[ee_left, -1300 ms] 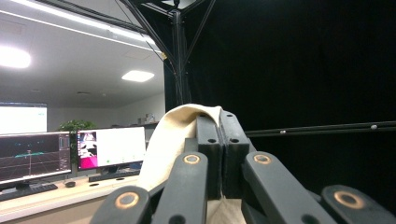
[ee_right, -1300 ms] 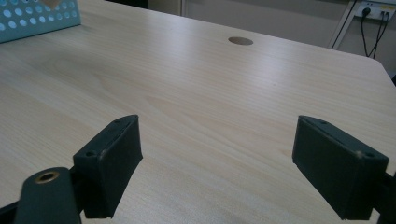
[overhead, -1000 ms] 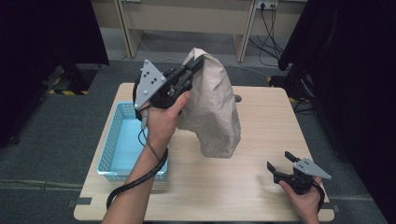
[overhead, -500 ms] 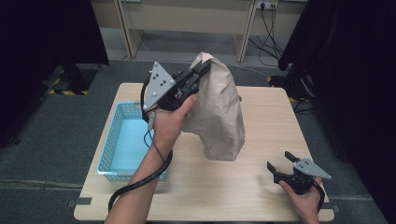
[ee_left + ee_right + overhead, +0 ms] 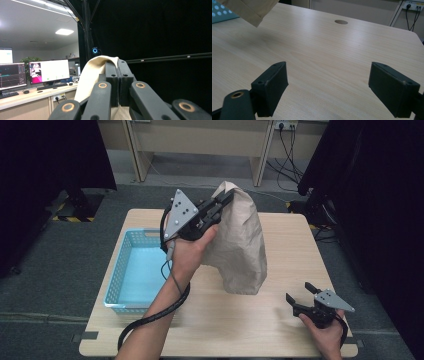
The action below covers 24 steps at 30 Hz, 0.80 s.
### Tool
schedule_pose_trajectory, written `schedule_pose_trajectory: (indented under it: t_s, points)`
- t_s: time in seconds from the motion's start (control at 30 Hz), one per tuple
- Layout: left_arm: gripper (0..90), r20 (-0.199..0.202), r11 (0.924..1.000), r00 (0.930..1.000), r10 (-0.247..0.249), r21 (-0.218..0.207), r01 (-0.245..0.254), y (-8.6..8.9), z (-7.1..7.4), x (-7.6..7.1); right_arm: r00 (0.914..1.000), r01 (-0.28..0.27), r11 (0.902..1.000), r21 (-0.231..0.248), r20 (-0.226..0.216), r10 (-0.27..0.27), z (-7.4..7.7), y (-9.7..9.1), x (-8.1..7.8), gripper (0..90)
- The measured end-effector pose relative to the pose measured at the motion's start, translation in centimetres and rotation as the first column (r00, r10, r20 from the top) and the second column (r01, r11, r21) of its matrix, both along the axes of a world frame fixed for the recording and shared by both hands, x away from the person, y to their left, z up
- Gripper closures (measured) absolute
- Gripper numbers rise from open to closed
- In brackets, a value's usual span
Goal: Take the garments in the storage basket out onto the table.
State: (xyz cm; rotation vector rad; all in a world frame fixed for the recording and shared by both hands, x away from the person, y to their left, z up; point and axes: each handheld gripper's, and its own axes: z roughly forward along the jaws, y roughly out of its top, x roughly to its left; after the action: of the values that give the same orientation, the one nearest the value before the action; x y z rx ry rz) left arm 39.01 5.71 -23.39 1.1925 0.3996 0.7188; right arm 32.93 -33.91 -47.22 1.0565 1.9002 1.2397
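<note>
Up above the middle of the table (image 5: 280, 330), the left gripper (image 5: 224, 200) has its jaws pressed together on the top edge of a brown paper bag (image 5: 240, 245), and the bag hangs down from that pinch. From the high view its lower end appears over the table's centre, slightly toward the right edge; whether the bottom touches the wood I cannot tell from there. In the right gripper view a bottom corner of the paper bag (image 5: 249, 10) shows at the upper left with a soft shadow on the wood beneath it, which suggests the corner is off the surface. In the left gripper view, the left gripper (image 5: 117, 72) points roughly level, its two black jaws side by side with the pale fold of the paper bag (image 5: 92, 75) draped over and beside them.

Beside the left edge of the table sits a light blue basket (image 5: 135, 270), nothing visible in it; its perforated wall is just beside the person's left forearm.

Near the front right corner of the table, the right gripper (image 5: 299, 296) rests low in the person's hand, jaws spread wide with only bare wood between them, as the right gripper (image 5: 328, 87) view confirms. It is well apart from the bag. A round cable hole (image 5: 341, 22) sits toward the far edge.
</note>
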Motion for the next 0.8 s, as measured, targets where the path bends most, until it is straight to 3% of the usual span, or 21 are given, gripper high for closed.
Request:
schedule_pose_trajectory:
  t_s: [0.8]
  points:
    - [89.6, -0.049, 0.9984, 0.9984, -0.028, 0.047, 0.030, -1.9, -1.4, 0.8, 1.0000, 0.001, 1.0000, -0.003, -0.004, -0.001, 0.0, 0.0, 0.0, 16.7]
